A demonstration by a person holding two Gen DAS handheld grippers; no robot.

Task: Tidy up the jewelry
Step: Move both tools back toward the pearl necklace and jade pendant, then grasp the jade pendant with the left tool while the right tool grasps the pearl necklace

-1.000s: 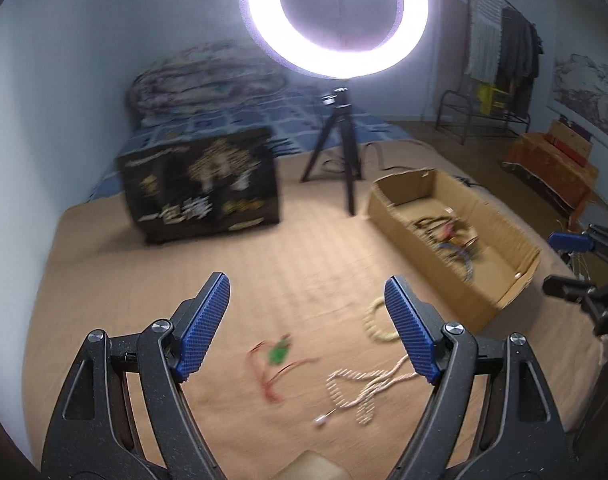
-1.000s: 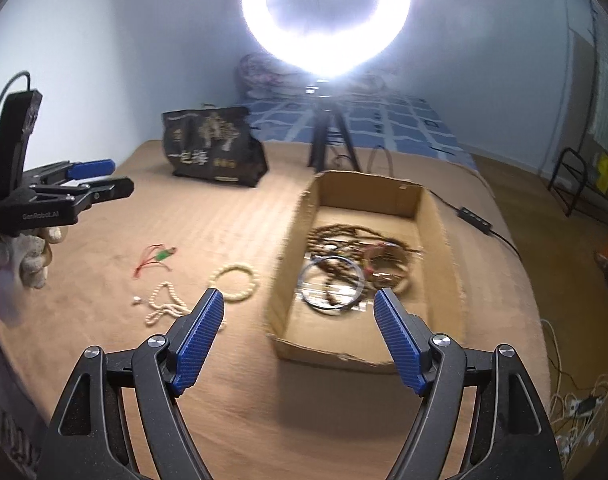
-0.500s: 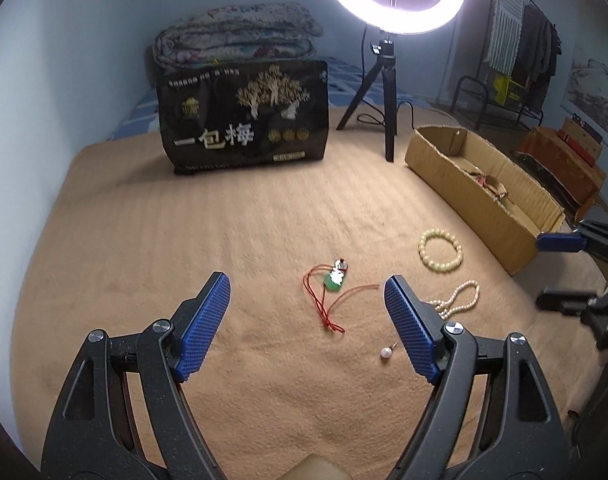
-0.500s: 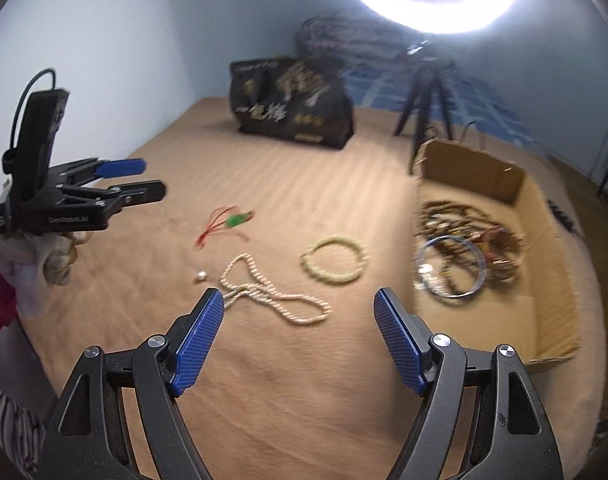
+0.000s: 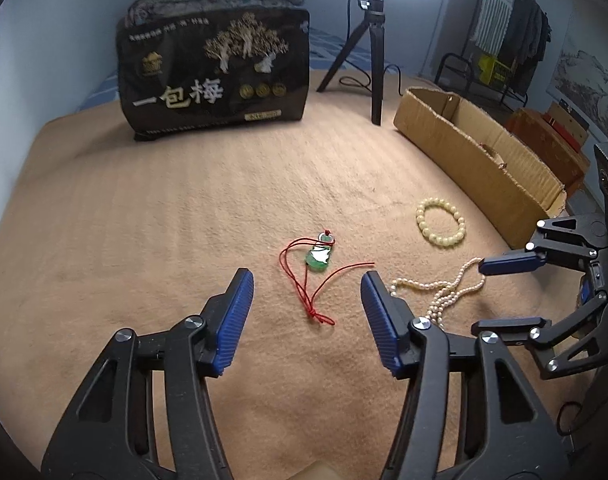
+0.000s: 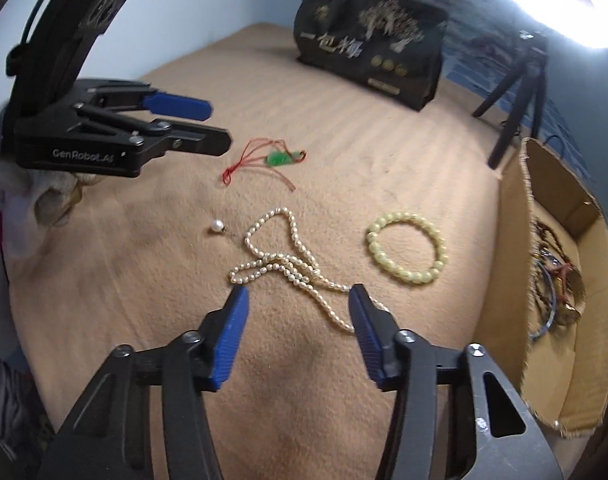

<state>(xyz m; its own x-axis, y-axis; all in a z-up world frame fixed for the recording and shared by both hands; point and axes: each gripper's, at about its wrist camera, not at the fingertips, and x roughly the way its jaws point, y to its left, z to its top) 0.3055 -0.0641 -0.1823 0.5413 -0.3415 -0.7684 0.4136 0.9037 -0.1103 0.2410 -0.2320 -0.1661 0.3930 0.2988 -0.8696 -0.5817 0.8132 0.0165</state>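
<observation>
A green pendant on a red cord [image 5: 319, 260] [image 6: 279, 157] lies on the tan blanket just ahead of my open, empty left gripper [image 5: 305, 292] [image 6: 200, 122]. A white pearl necklace [image 6: 288, 260] [image 5: 443, 292] lies just ahead of my open, empty right gripper [image 6: 296, 300] [image 5: 503, 292]. A pale yellow bead bracelet [image 6: 407, 252] [image 5: 441, 222] lies to the right of it. The cardboard box [image 6: 515, 280] [image 5: 471, 156] at right holds several bracelets and necklaces [image 6: 555, 280].
A black printed bag [image 5: 216, 72] [image 6: 371, 48] stands at the back of the blanket. A ring light tripod [image 5: 373, 52] [image 6: 515, 92] stands beside the box. A loose pearl drop [image 6: 217, 225] lies left of the necklace.
Both grippers have dropped lower and closer to the blanket. The left now faces the pendant; the right swung left from the box to the pearl necklace.
</observation>
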